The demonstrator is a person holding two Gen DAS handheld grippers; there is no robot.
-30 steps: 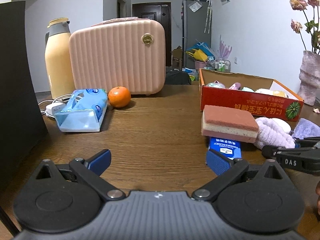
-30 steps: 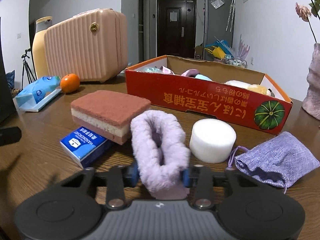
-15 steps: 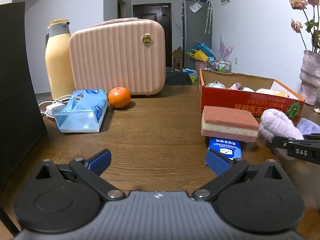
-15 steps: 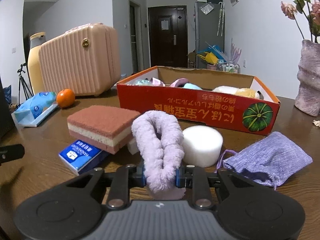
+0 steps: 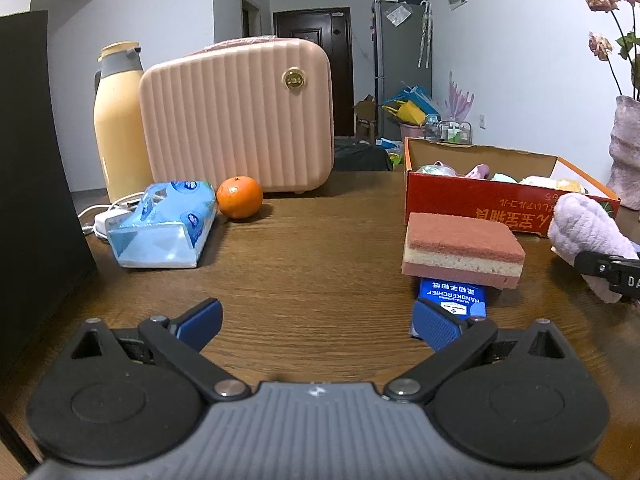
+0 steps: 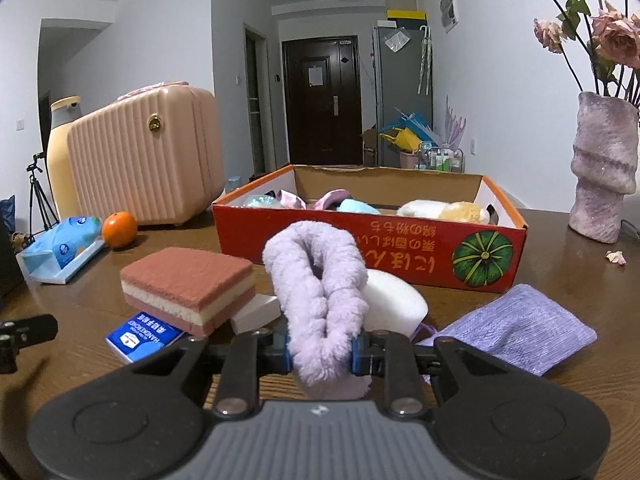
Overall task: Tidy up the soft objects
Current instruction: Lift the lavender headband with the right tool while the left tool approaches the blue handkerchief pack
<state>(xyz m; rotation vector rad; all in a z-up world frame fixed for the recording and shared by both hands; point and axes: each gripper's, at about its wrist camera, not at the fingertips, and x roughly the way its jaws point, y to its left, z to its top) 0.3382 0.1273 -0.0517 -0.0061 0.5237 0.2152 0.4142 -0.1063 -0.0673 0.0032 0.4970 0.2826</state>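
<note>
Right gripper [image 6: 321, 350]: clamped on lilac fluffy loop [image 6: 320, 292], raised before the red box [image 6: 360, 240], apparently clear of the tabletop [image 6: 80, 304]. Left gripper [image 5: 316, 318]: wide open, empty, over bare wood. Sponge [image 6: 188, 286], white foam cylinder [image 6: 394, 304], purple pouch [image 6: 516, 330] crowd the box's near edge.

Black hand-held gripper [image 5: 316, 320], blue pads [image 5: 434, 326], silver screws

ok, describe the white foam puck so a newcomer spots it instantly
Find the red box on the table. Just in front of its wall stands the foam puck, between the layered sponge and the purple pouch. It's the only plain white cylinder.
</note>
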